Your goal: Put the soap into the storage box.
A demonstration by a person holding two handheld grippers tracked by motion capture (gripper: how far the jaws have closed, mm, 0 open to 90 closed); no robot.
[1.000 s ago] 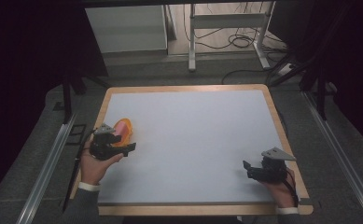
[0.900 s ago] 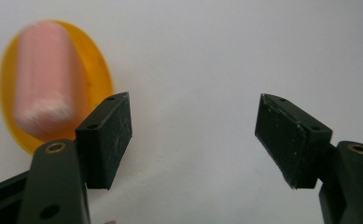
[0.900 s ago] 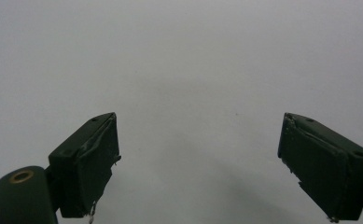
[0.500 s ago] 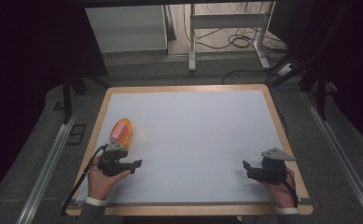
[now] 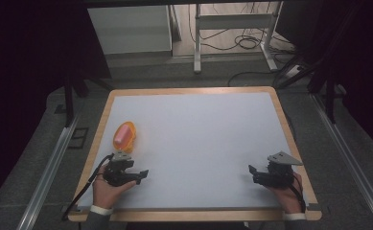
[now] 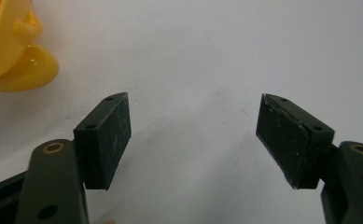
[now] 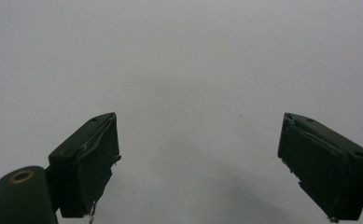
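A yellow-orange cup (image 5: 125, 136) is seen lying on its side at the left of the worktop (image 5: 198, 139), with something pinkish inside it that cannot be made out. Just near of it, the left claw (image 5: 143, 174) is held low over the white sheet, its jaws pointing right, away from the cup. In the left gripper view the jaws are spread wide with bare sheet between them, and the cup (image 6: 11, 51) is caught at the far left corner, outside the gap and clear of both pads. Nothing is gripped there.

Over at the near right, the right claw (image 5: 252, 171) is parked above the worktop, jaws pointing left toward the middle. In the right gripper view its jaws are likewise wide apart, with plain white surface between them and no object nearby. It is well apart from the cup.

As for progress, the cup is judged to be set down and let go, resting by itself on the sheet; no claw is on it. If the job is a placing, it looks done or nearly so, with both claws drawn near and idle. If more handling is meant, everything is left: the left claw would have to be turned toward the cup and closed on its rim, a rounded, tipped shape that may roll when nudged.
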